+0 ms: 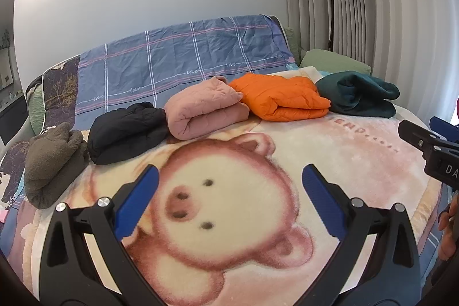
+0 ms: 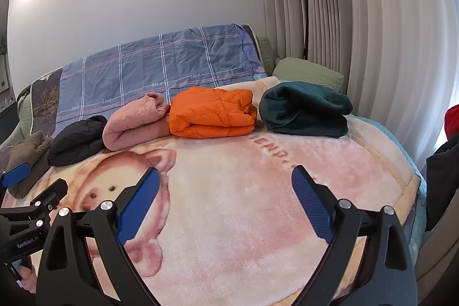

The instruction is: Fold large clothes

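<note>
Five folded clothes in a row across the far side of the bed, left to right: olive fleece, black jacket, pink quilted piece rolled, orange puffer folded flat, teal fleece. Neighbours touch or nearly; teal sits slightly apart.

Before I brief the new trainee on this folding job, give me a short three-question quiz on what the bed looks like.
1. True or false: the orange jacket lies unfolded and spread flat.
2. Which folded garment lies nearest the green pillow? A) black jacket B) teal fleece C) pink jacket
3. Fill in: both the left gripper and the right gripper are ____ and hold nothing.

Key: 1 false, it is folded. 2 B. 3 open.
</note>
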Demonstrator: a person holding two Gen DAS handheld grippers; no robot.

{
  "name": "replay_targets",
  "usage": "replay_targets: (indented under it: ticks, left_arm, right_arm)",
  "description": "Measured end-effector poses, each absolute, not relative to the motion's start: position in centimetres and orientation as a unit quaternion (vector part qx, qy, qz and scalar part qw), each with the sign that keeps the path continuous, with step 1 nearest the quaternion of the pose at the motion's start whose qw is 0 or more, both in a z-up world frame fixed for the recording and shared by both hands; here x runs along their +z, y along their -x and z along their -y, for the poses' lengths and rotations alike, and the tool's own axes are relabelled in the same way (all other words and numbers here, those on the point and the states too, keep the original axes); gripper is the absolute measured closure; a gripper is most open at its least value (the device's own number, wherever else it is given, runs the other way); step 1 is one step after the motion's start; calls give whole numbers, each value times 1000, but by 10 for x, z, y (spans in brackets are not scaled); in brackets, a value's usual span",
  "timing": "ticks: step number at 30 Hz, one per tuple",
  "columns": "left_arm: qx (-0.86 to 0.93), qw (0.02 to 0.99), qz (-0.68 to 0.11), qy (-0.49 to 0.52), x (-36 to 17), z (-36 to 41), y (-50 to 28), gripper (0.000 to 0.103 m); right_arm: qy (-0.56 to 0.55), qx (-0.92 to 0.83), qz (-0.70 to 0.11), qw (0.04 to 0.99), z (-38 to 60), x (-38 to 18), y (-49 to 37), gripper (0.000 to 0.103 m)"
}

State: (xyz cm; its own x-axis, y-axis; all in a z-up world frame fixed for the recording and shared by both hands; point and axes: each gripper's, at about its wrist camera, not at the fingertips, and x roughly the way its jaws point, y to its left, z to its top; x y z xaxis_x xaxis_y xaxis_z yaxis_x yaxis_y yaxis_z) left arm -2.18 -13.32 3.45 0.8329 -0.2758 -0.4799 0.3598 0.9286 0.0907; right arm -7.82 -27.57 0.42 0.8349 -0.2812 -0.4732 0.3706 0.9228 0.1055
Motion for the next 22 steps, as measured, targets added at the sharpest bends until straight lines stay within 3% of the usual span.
replay_targets:
  ticks: [22]
  left_arm:
    - [-152, 951, -248, -104, 28, 133, 18, 2]
  right_arm:
    - [-99, -170, -236, 952, 275, 0, 77, 10]
